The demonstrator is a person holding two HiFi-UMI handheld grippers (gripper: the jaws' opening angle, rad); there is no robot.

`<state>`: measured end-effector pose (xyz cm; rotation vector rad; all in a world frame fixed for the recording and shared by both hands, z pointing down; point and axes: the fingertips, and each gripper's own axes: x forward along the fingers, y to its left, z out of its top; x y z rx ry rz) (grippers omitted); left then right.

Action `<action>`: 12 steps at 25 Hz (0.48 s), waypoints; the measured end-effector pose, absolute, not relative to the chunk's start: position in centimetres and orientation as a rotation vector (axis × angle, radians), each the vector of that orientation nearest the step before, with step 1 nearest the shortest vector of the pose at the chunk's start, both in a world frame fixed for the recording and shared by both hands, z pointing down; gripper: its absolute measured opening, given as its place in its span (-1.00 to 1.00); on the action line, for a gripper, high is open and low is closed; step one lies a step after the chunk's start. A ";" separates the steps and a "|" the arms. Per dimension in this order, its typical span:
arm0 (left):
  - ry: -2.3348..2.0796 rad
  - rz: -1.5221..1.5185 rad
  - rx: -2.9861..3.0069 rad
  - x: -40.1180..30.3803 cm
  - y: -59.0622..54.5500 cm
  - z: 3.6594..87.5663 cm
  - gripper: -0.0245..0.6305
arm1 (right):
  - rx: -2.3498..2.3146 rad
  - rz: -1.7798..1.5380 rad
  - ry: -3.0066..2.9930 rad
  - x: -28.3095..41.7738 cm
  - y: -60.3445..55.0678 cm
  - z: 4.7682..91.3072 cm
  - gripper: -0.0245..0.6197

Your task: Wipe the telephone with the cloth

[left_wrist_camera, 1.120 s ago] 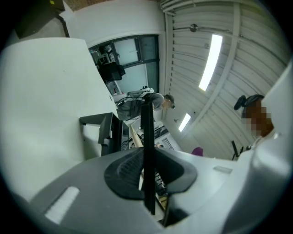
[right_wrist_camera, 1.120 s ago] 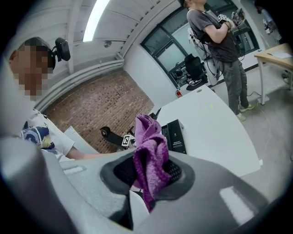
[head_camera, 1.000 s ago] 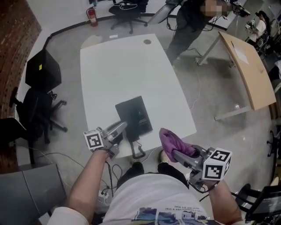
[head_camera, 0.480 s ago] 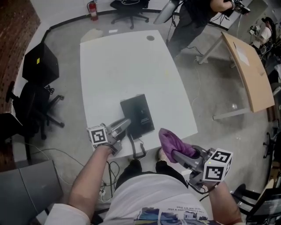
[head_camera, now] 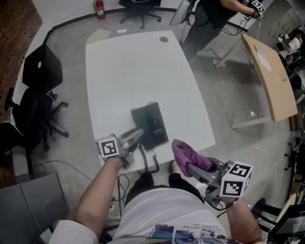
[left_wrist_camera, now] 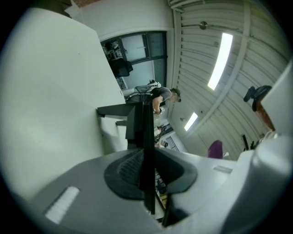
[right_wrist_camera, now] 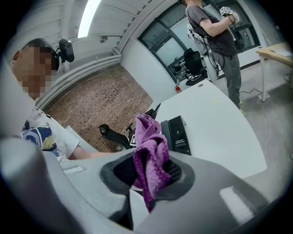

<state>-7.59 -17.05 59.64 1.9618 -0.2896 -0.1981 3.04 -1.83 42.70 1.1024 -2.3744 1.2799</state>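
Observation:
The black telephone (head_camera: 150, 124) lies flat near the front edge of the white table (head_camera: 133, 71); its cord (head_camera: 148, 162) hangs over that edge. My left gripper (head_camera: 137, 134) is at the phone's near left edge. In the left gripper view it (left_wrist_camera: 146, 171) is shut on a thin black edge of the telephone (left_wrist_camera: 143, 123). My right gripper (head_camera: 187, 166) hovers off the table's front right corner, shut on a bunched purple cloth (head_camera: 183, 151). The right gripper view shows the cloth (right_wrist_camera: 150, 141) between the jaws (right_wrist_camera: 151, 170), apart from the telephone (right_wrist_camera: 178, 132) beyond it.
Black office chairs (head_camera: 40, 71) stand left of the table. A wooden desk (head_camera: 269, 71) is at the right. A person (head_camera: 214, 12) stands past the far end. A fire extinguisher (head_camera: 98, 6) is at the back.
The head view has shifted slightly. My left gripper stays on the phone's near left edge, a touch lower. The right gripper with the cloth has not moved.

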 end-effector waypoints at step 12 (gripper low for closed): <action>-0.351 -0.094 1.936 -7.7 -17.0 60.7 -0.68 | 1.088 1.274 -2.389 2.3 -2.7 42.2 -0.67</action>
